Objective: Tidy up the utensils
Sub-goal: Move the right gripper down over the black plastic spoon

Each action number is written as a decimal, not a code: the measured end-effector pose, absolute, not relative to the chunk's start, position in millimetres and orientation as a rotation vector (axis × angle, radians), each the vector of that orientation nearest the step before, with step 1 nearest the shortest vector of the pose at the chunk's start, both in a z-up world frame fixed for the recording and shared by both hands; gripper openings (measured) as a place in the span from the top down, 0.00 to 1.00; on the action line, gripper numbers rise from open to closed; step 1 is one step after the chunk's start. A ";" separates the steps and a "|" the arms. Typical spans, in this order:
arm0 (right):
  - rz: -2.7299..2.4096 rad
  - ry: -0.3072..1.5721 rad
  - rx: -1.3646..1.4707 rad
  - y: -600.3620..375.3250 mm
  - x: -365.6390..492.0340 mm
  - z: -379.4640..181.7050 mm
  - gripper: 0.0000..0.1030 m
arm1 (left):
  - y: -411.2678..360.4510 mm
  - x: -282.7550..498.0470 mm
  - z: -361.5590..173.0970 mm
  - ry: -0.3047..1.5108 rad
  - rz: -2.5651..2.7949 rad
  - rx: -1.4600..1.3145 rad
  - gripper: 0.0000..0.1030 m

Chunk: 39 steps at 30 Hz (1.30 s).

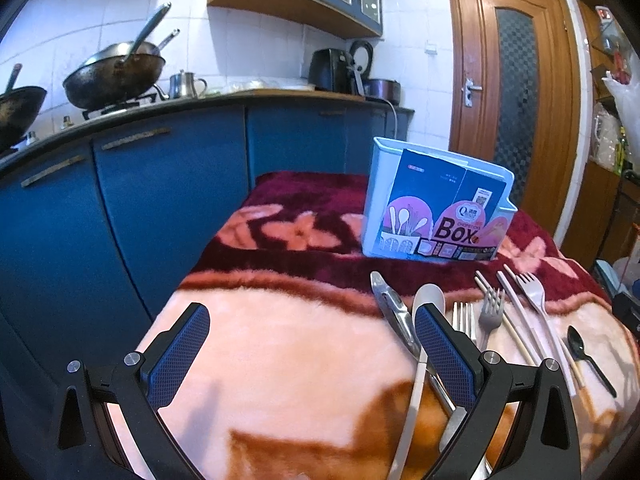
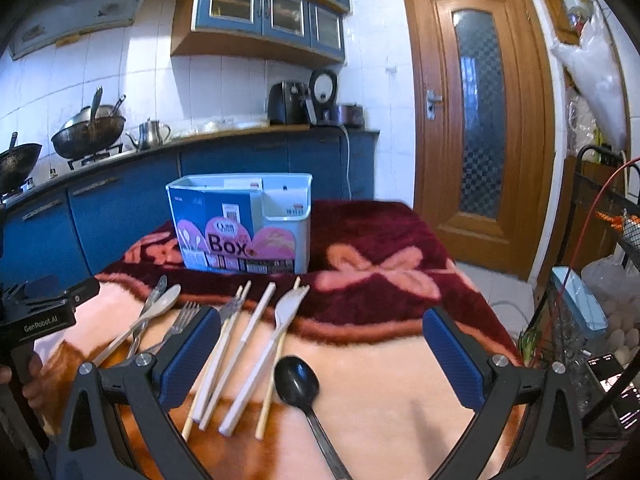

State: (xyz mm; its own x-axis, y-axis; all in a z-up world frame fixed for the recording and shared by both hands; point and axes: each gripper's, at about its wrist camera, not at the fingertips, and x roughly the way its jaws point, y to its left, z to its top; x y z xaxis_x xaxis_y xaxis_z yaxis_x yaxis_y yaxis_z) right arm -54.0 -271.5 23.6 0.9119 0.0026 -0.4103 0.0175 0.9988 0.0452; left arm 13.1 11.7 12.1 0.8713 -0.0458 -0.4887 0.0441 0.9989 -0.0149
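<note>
The right wrist view alone shows the left hand-held gripper (image 2: 60, 294) from the side at the left edge, its body marked "GenRobot.AI", with fingers of a hand (image 2: 32, 376) wrapped around its grip below. It also shows a wire rack (image 2: 600, 216) of bags on the far right. The left wrist view alone shows the metal tongs (image 1: 394, 312) clearly, lying beside a pale spoon (image 1: 428, 300).

The left hand-held gripper (image 1: 312, 356) hangs over bare blanket with its blue pads wide apart, holding nothing; its right pad sits just in front of the spoon. The right hand-held gripper (image 2: 316, 360) is also spread wide and empty, framing the chopsticks (image 2: 236, 352), a pale plastic fork (image 2: 290, 308) and a black spoon (image 2: 297, 376) that lie between its pads. A metal fork (image 2: 182, 320) lies just left of them.

All utensils lie in a row on a bench covered by a pink and dark red fleece blanket (image 2: 380, 380). Behind them stands the pale blue chopsticks box (image 2: 240, 228), upright, with a printed card sleeve. Beyond are blue kitchen cabinets (image 1: 160, 200), woks (image 1: 114, 74) on a stove, a kettle (image 2: 154, 132) and a wooden door (image 2: 476, 120)
</note>
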 end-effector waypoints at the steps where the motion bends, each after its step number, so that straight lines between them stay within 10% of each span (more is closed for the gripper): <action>1: 0.002 0.452 0.051 -274.8 -54.0 25.4 0.00 | 12.2 13.8 14.4 0.525 -0.059 -0.002 0.01; 15: 0.042 0.743 -0.069 -283.9 -51.7 7.3 0.02 | 13.4 7.5 18.9 0.597 -0.104 -0.002 0.03; 39: 0.196 0.901 -0.149 -264.2 -4.8 -10.6 0.69 | -53.5 29.0 16.7 0.737 -0.324 0.135 0.27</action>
State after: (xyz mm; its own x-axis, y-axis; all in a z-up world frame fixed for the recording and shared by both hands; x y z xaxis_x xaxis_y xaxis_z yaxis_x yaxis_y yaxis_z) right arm -4.8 -264.2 -10.6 0.6050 0.1062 -0.7892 -0.2310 0.9719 -0.0463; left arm 29.0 -53.5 16.7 0.6937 -0.2420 -0.6784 0.3359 0.9419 0.0075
